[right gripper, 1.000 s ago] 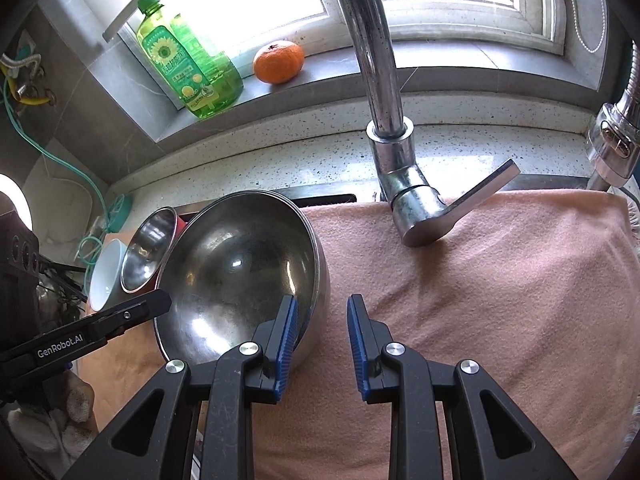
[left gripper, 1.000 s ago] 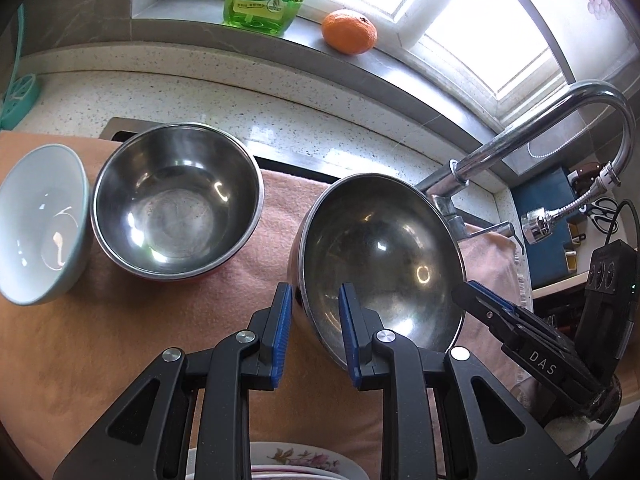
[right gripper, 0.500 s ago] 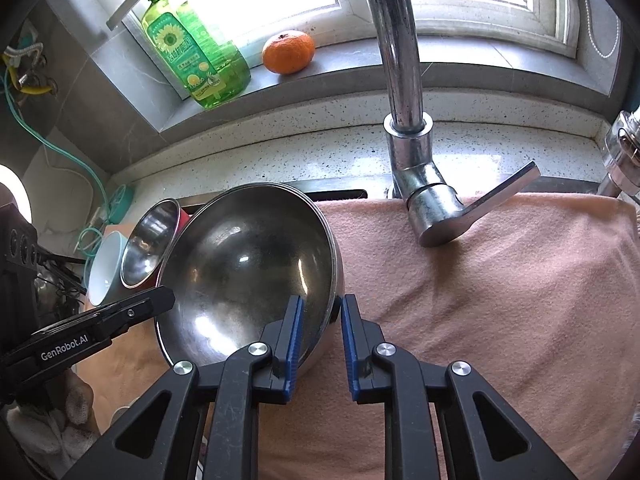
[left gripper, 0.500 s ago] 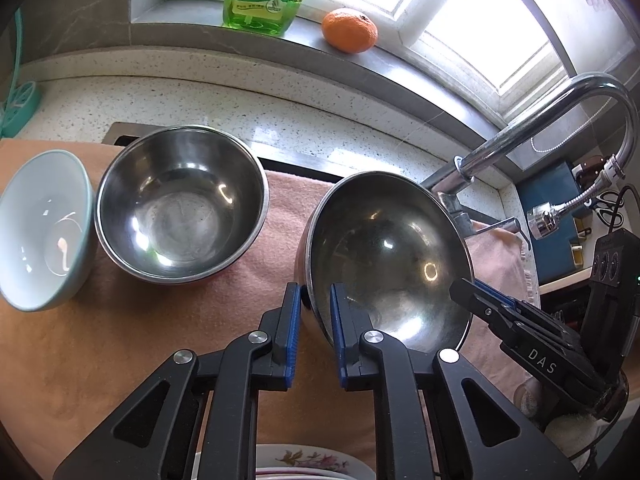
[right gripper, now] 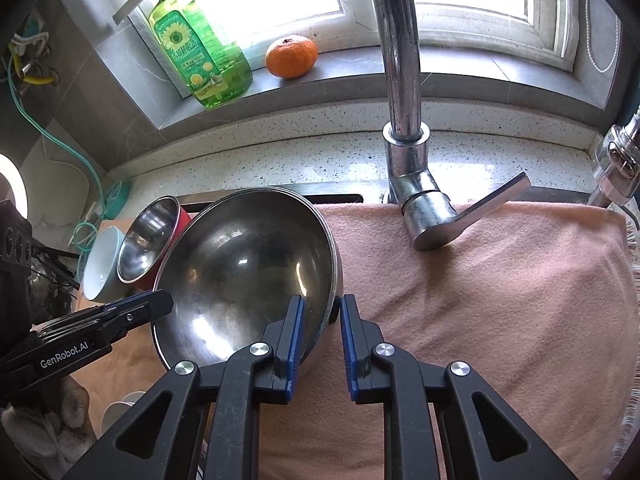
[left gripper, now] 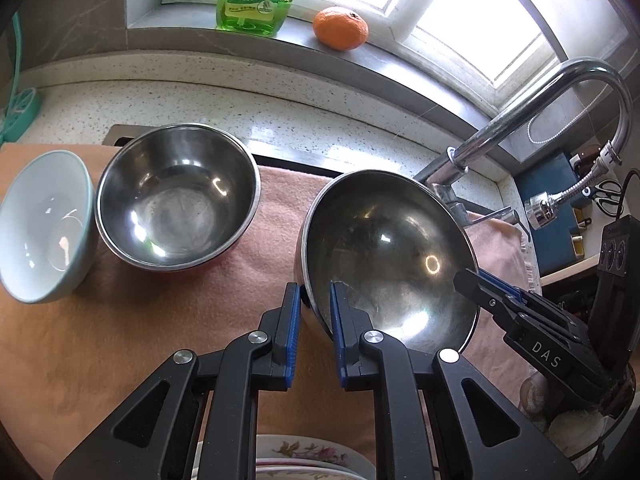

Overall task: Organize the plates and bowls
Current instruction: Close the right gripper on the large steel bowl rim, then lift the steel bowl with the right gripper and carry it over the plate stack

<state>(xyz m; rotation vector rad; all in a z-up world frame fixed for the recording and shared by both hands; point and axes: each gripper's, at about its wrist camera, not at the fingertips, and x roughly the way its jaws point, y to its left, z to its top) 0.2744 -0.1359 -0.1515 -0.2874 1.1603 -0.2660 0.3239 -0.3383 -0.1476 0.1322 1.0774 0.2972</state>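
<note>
Peach towel (right gripper: 500,280) over sink, both tongs, left (left gripper: 314,300) and right (right gripper: 320,312), clamped on large steel bowl (left gripper: 384,248) rim

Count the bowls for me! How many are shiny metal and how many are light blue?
Metal bowls: 2, the large steel bowl and the smaller steel bowl
Light blue bowls: 1, the ceramic bowl
Total: 3

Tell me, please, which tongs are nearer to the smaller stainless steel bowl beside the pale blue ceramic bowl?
Left. The left tongs clamp the large steel bowl's rim on the side facing the smaller stainless steel bowl; the right tongs clamp the far rim.
</note>
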